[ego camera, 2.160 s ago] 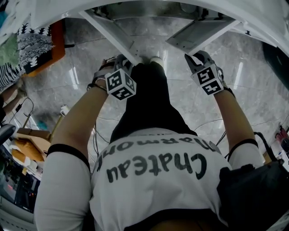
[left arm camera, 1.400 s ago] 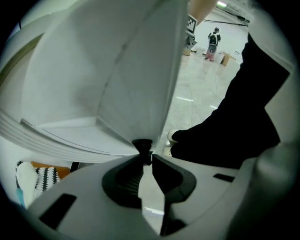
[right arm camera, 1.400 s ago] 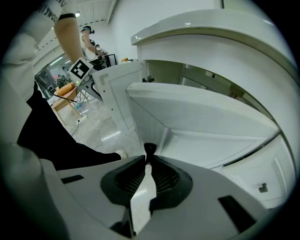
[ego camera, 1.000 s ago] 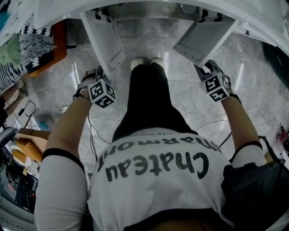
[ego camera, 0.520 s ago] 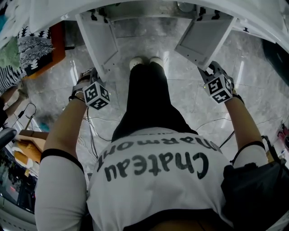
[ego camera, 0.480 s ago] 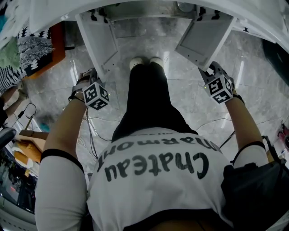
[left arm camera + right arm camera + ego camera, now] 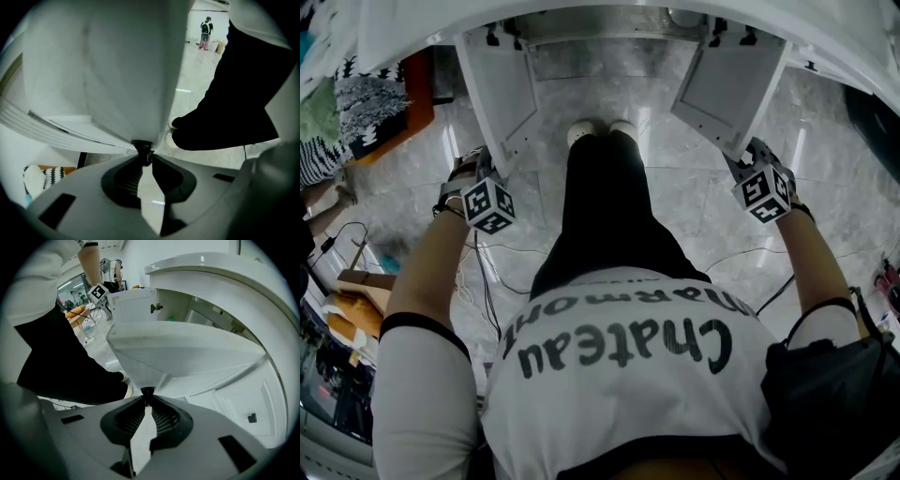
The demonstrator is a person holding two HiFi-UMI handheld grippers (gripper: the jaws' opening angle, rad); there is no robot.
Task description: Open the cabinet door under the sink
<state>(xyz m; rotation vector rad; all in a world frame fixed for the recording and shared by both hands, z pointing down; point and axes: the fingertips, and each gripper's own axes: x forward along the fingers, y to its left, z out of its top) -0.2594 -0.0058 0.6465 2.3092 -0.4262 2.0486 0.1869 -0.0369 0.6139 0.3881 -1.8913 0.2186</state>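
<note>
Two doors, both swung wider than a second ago | left claw (image 7: 143,153) narrow, clamped on left knob (image 7: 142,145) of left door (image 7: 502,89), upper left | right claw (image 7: 147,395) narrow, clamped on right knob (image 7: 147,390) of right door (image 7: 733,82), upper right | cabinet (image 7: 605,56) interior exposed; task judged almost complete.

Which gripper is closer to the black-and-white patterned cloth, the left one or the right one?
Left. The left gripper grips the left cabinet door, on the same side as the cloth. The right gripper grips the right door, beyond the person's legs.
</note>
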